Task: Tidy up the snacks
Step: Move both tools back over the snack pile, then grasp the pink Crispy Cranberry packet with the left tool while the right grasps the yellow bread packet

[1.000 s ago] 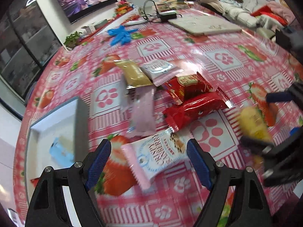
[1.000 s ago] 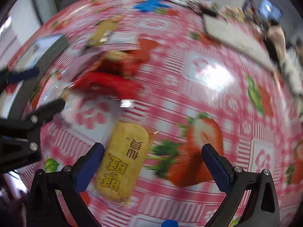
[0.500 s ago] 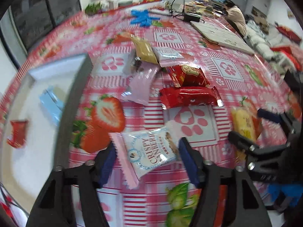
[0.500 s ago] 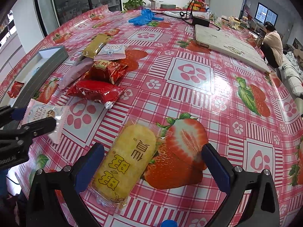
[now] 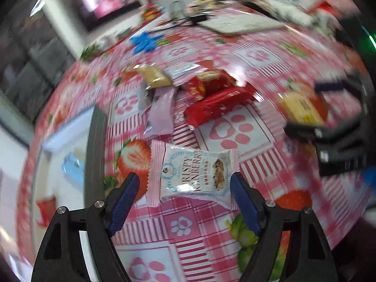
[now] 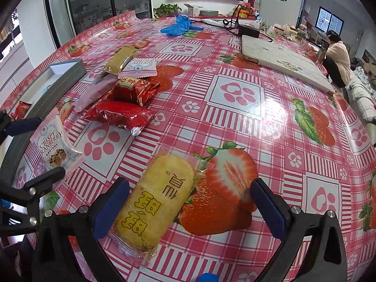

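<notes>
Two grippers, left (image 5: pixel 184 202) and right (image 6: pixel 188 208), both jaws apart, nothing clamped; cranberry pkt (image 5: pixel 195 171) and yellow cracker (image 6: pixel 159 202) could skid on slick tablecloth (image 6: pixel 235 122).

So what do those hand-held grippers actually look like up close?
Each hand-held gripper, left and right, is a black plastic frame with silver screws. Its two fingers carry ribbed dark-blue pads. No cables or markings show, and no sleeves are visible.
</notes>
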